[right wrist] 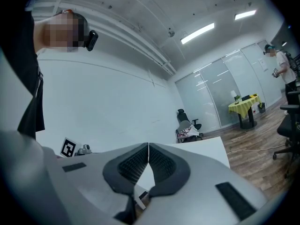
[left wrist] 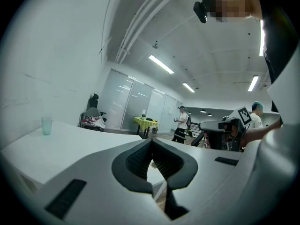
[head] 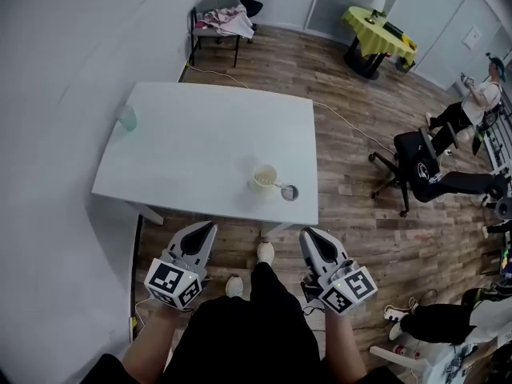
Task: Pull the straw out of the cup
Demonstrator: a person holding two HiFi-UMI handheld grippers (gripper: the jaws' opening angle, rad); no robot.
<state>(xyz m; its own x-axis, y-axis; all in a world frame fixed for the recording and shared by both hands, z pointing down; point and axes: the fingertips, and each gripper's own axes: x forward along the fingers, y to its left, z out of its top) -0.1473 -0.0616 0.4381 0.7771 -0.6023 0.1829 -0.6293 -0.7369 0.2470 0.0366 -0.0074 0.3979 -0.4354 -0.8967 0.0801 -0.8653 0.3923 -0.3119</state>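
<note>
You're holding left gripper point(head: 210, 226) and right gripper point(head: 307, 234) short of the table's point(head: 192, 126) near edge, both closed on nothing, presumably pre-reach, while the cup point(head: 264, 177) is sitting just inside that edge, straw too small to resolve.

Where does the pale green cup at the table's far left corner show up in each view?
Head view: the pale green cup is upper left, on the far left corner of the white table.
Left gripper view: the cup is at the left edge, standing on the table.
Right gripper view: not in it.
Shared landmark: the yellow-clothed table shows in all three.
</note>
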